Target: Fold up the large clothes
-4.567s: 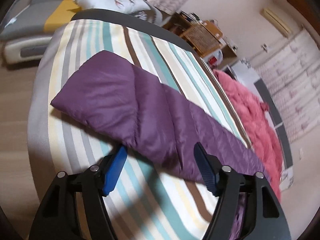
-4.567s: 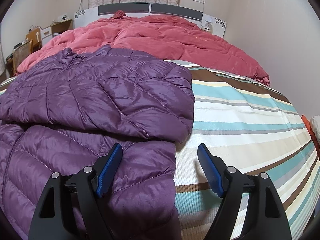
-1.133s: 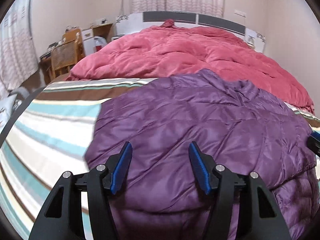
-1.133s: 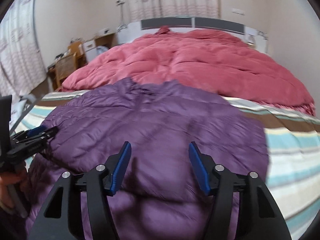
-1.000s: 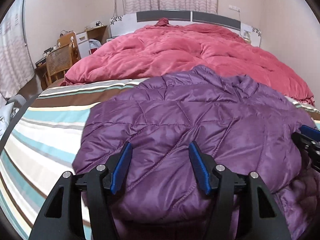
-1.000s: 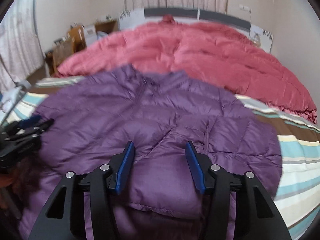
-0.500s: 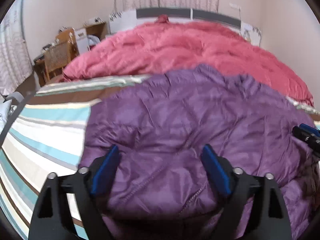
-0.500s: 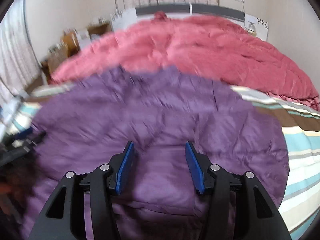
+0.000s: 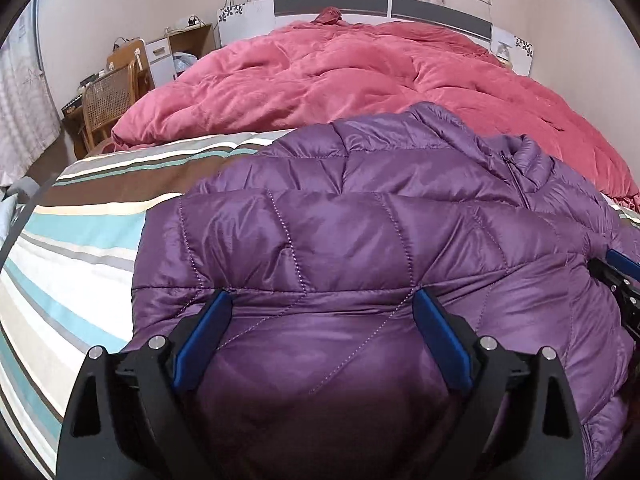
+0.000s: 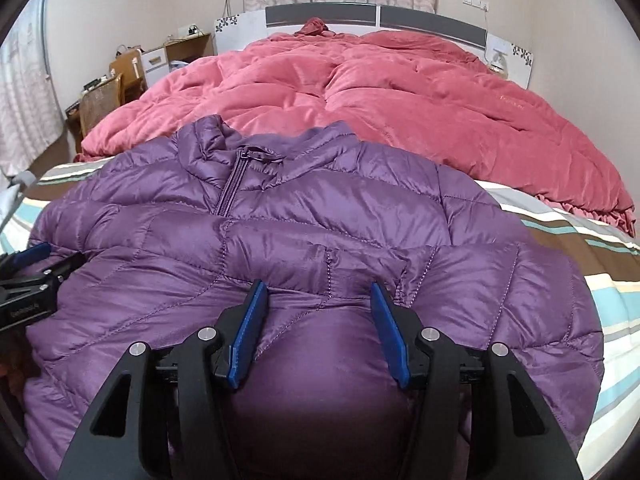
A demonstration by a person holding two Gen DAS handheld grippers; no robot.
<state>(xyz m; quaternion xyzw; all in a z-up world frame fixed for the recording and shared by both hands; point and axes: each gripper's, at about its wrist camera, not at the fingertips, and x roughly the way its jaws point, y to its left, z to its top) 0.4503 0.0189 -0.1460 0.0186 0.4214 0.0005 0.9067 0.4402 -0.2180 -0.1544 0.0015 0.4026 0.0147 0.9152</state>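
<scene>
Left gripper [image 9: 320, 300] has just been opening wide, right gripper [image 10: 316, 288] half open, both holding nothing above the jacket [image 9: 360, 240]; each should pinch the hem at 6 o'clock evenly, then fold toward 12.

The jacket [image 9: 360, 240] lies spread on the bed sheet [image 9: 80, 248] at the near end of the bed. Behind the jacket, a quilt [image 9: 340, 80] is heaped, reaching back to the headboard [image 9: 332, 2]. Left of the quilt, beside the bed, stands a chair [image 9: 108, 100], with a desk [image 9: 188, 40] behind it. The left gripper [image 9: 320, 304] sits over the jacket's near left part, the right gripper [image 10: 318, 288] over its near right part, both before the collar [image 10: 240, 148].
</scene>
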